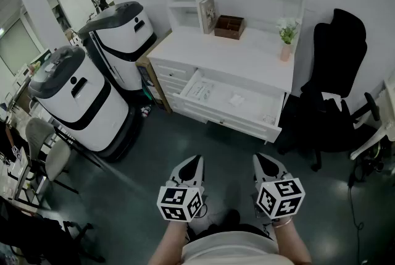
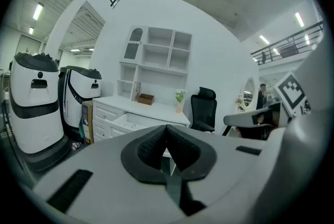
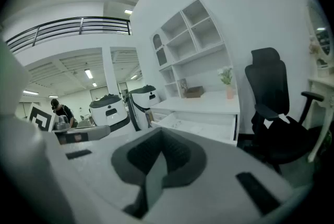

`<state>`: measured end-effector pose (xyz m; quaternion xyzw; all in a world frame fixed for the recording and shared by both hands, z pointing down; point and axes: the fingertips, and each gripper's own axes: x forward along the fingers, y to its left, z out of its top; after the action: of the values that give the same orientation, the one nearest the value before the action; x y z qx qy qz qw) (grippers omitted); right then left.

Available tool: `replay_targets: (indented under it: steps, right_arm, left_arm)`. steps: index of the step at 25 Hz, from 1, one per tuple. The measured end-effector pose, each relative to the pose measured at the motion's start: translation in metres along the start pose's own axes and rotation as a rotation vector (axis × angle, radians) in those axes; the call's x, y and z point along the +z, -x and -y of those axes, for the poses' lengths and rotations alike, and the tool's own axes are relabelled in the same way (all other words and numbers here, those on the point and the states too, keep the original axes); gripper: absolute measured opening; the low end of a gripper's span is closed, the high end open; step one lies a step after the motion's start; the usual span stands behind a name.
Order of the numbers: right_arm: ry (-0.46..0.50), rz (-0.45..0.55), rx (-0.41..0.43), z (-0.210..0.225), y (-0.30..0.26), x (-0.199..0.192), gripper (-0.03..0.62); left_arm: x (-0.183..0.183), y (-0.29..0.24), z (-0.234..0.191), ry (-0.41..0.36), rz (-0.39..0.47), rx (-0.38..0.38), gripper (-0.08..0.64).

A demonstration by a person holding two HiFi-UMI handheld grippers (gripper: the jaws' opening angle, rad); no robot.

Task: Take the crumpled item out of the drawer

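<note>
The white desk's top drawer (image 1: 229, 125) stands pulled open in the head view. Inside it lies a small crumpled white item (image 1: 237, 99), with flat papers (image 1: 200, 89) to its left and a small thing near the right front corner. Both grippers hover over the dark floor, well short of the drawer. My left gripper (image 1: 196, 160) is shut with nothing in it, and my right gripper (image 1: 261, 159) is shut and empty too. The left gripper view shows the shut left gripper (image 2: 167, 130) pointing at the drawer (image 2: 128, 122). The right gripper view shows the right gripper (image 3: 159, 135) with the drawer (image 3: 209, 125) beyond.
A black office chair (image 1: 336, 91) stands right of the desk. Two big white-and-black machines (image 1: 77, 97) (image 1: 120, 41) stand at the left. On the desktop are a brown wooden box (image 1: 229, 26), a potted plant (image 1: 286, 35) and a book (image 1: 208, 13). Grey chairs (image 1: 49, 146) sit far left.
</note>
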<state>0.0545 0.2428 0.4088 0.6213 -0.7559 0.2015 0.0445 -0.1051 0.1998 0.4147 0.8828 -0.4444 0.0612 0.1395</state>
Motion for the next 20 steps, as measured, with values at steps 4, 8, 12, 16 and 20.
replay_targets:
  steps: [4,8,12,16,20]
  right_arm:
    - [0.005,0.006,0.011,0.006,-0.004,0.004,0.002]
    - [-0.007,0.037,0.037,0.01,-0.007,0.01,0.002]
    - [-0.012,0.057,0.055,0.013,-0.008,0.016,0.002]
    - [0.008,0.065,0.057,0.017,-0.006,0.019,0.002]
    - [0.023,0.069,0.056,0.023,-0.004,0.022,0.002]
  left_arm:
    - [-0.001,-0.009,0.005,-0.002,-0.004,-0.003,-0.006]
    - [-0.002,-0.017,0.009,-0.007,-0.006,0.0,-0.006]
    - [-0.001,-0.021,0.01,-0.006,-0.004,0.01,-0.006]
    - [-0.002,-0.024,0.012,-0.002,-0.003,0.016,-0.006]
    - [-0.003,-0.028,0.016,-0.001,-0.001,0.021,-0.006]
